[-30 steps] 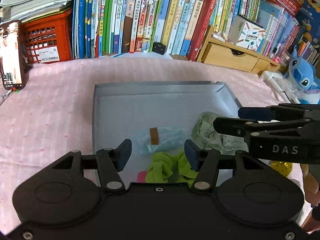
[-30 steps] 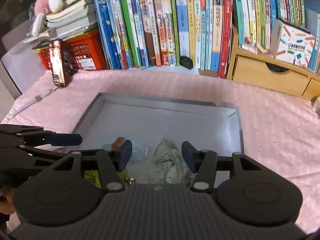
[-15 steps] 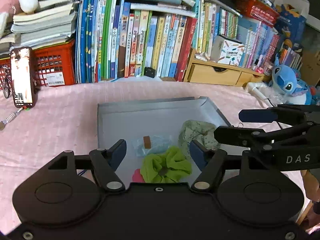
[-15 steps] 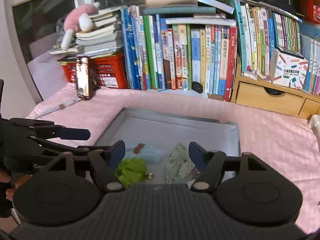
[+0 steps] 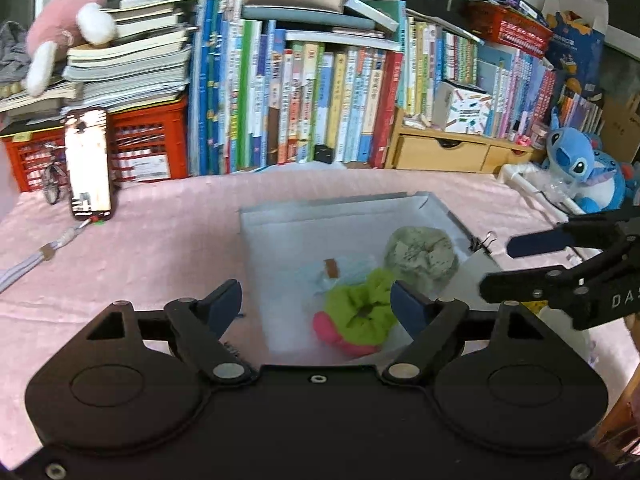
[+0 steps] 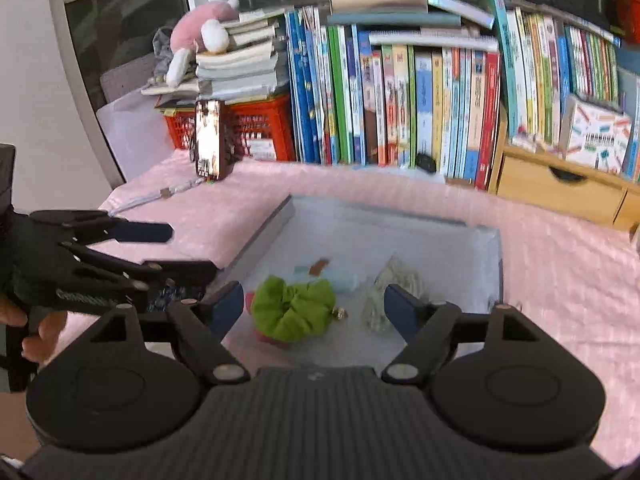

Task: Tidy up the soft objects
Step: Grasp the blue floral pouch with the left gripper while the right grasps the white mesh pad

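Seemingly clear of tray rim (image 6: 264,236), both claws wide

Both wrist views above table, facing bookshelf (image 5: 304,92); share grey tray (image 5: 340,216) (image 6: 272,232), left view from left.

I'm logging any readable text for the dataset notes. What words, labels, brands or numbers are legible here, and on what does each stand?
"DAS": white letters on the side of the right gripper, cut off at the frame edge in the left wrist view.
Pale lettering on the left gripper: too blurred to read.
Book spines: printed titles, too small and blurred.
Sticker on the red crate: unreadable.
Phone screen: no legible text.
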`<state>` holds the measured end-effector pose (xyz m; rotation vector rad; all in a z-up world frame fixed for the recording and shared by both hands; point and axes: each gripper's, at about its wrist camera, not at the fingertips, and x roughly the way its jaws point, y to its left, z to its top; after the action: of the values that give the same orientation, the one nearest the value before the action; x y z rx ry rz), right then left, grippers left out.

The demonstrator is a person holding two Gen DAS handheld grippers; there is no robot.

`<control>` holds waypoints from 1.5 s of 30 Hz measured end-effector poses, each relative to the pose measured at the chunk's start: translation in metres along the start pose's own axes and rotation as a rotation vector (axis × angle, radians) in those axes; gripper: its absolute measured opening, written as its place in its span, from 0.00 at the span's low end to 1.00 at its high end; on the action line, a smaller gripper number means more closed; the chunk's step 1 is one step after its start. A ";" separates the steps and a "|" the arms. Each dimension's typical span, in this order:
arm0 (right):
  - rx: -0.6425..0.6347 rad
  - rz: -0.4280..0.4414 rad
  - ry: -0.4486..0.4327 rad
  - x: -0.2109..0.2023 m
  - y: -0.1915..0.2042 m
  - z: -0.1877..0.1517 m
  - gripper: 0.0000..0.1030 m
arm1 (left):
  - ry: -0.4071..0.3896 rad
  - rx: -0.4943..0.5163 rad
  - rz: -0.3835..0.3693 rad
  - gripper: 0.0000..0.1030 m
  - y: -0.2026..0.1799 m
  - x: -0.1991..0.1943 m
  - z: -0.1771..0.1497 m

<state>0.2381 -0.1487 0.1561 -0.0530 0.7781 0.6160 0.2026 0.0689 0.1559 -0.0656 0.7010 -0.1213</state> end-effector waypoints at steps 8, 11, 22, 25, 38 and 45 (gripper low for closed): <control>0.049 0.032 0.155 0.013 -0.005 -0.008 0.86 | 0.039 -0.051 0.061 0.79 0.034 -0.004 -0.015; 0.070 0.022 0.224 0.020 -0.006 -0.007 0.87 | 0.057 -0.072 0.083 0.79 0.046 -0.001 -0.024; 0.131 -0.055 0.447 0.052 -0.004 -0.004 0.86 | 0.091 -0.047 0.136 0.79 0.074 0.001 -0.068; 0.152 -0.070 0.477 0.059 -0.003 -0.005 0.80 | 0.099 -0.043 0.122 0.80 0.077 0.002 -0.078; 0.103 -0.168 0.531 0.081 0.011 -0.010 0.69 | 0.109 -0.193 0.040 0.80 0.088 0.027 -0.091; 0.042 -0.208 0.560 0.094 0.017 -0.017 0.66 | 0.111 -0.179 0.084 0.71 0.083 0.036 -0.093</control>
<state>0.2691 -0.0920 0.0839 -0.2736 1.3085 0.3851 0.1774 0.1444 0.0532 -0.2014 0.8230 0.0188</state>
